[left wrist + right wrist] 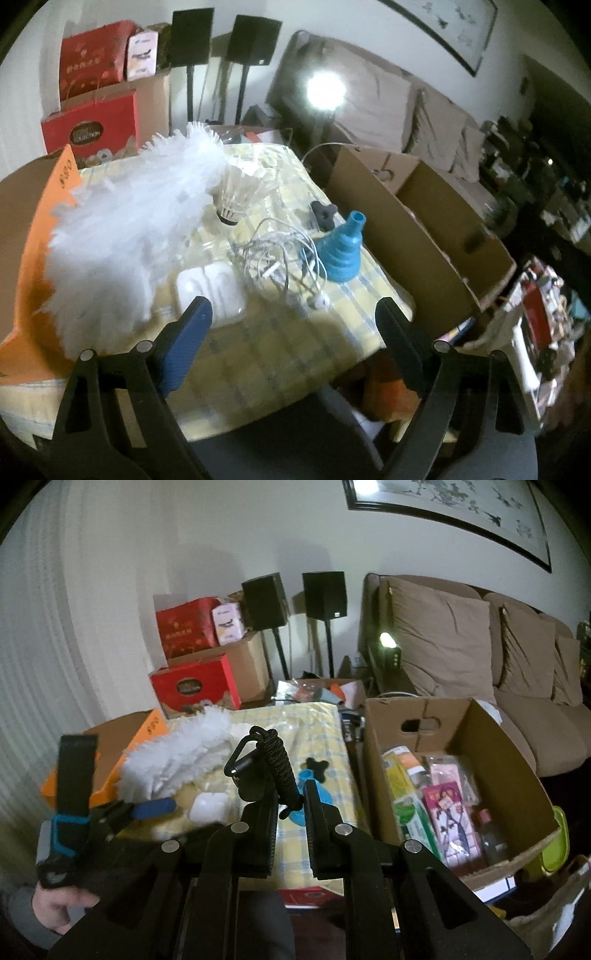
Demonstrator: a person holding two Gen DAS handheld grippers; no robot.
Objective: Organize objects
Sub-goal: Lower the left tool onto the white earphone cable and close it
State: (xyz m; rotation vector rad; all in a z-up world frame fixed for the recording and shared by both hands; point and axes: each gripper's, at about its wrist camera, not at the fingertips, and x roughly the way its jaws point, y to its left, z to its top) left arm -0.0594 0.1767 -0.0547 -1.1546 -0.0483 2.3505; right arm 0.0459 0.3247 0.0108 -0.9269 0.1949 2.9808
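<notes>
The right gripper (290,808) squeezes a black braided cord with a clip (275,764); the left gripper (293,317) gapes empty. At two o'clock the brown cardboard box (517,775) holds packets; a fluffy white duster (122,236), tangled white earphones (284,258) and a blue ridged funnel (341,251) wait on the table.

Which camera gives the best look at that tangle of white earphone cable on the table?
The left wrist view: the tangled white earphone cable lies unobstructed beside the blue ribbed funnel. In the right wrist view, the right tool and its black braided cord hide it.
</notes>
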